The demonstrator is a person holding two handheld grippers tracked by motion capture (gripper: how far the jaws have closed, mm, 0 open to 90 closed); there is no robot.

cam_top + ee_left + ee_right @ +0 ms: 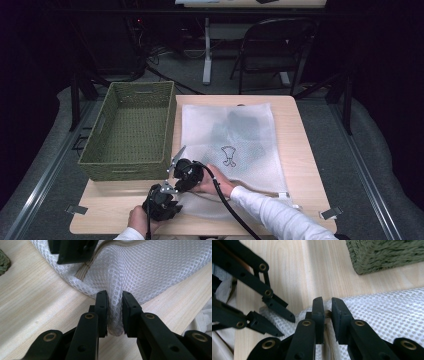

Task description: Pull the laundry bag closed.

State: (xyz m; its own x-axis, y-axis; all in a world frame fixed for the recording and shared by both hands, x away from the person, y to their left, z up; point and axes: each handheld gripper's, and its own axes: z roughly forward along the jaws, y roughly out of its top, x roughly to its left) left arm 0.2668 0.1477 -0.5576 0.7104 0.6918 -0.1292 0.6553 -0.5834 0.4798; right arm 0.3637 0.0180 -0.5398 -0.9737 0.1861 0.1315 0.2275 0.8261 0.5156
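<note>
A white mesh laundry bag [250, 165] lies flat on the wooden table [300, 150], with a dark garment showing through it. At the bag's near left corner, my left gripper [167, 204] is shut on a pinched-up fold of the mesh [115, 312]. The bag's beige zipper [83, 271] runs just beyond that fold. My right gripper [179, 175] sits just behind the left one, shut on the small brass-coloured zipper pull [327, 313] at the bag's edge. The left gripper's fingers [274, 321] show close beside the right one's jaws.
A green woven basket [125, 170] stands on the table's left half, touching the bag's left side; its corner [384, 255] is close behind the grippers. Bare wood lies along the table's front edge. A folding chair [275, 45] stands on the floor beyond the table.
</note>
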